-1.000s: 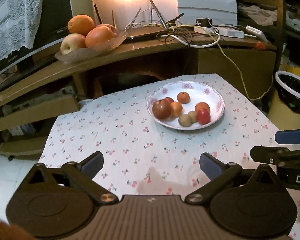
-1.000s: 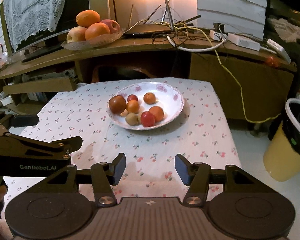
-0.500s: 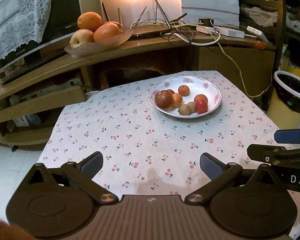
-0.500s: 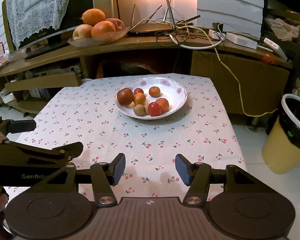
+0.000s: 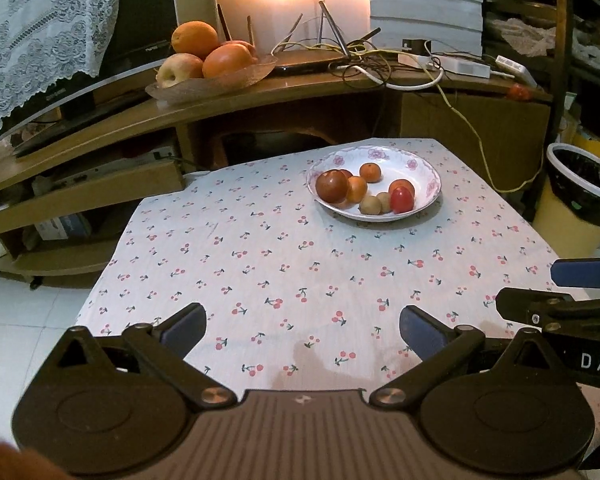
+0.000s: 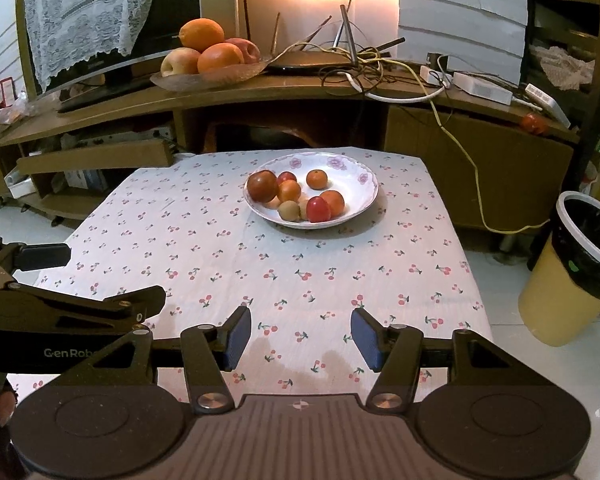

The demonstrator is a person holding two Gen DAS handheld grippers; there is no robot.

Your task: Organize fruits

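Note:
A white floral plate (image 5: 424, 168) (image 6: 356, 172) holds several small fruits at the far side of the cherry-print table: a dark red apple (image 5: 331, 186) (image 6: 262, 186), small oranges (image 5: 370, 172) (image 6: 317, 179), a red tomato (image 5: 402, 200) (image 6: 318, 209) and a brown kiwi (image 5: 370, 205) (image 6: 289, 211). My left gripper (image 5: 302, 330) is open and empty above the table's near edge. My right gripper (image 6: 300, 338) is open and empty too, just right of the left one.
A glass dish (image 5: 212, 80) (image 6: 208, 76) with large oranges and apples stands on the wooden shelf behind the table, beside tangled cables (image 6: 360, 64). A yellow bin (image 6: 576, 264) with a black liner stands on the floor at the right. A television (image 5: 60, 40) is at the left.
Both grippers have pulled back from the plate toward the table's near edge. The plate now looks smaller and farther away. Both stay open.

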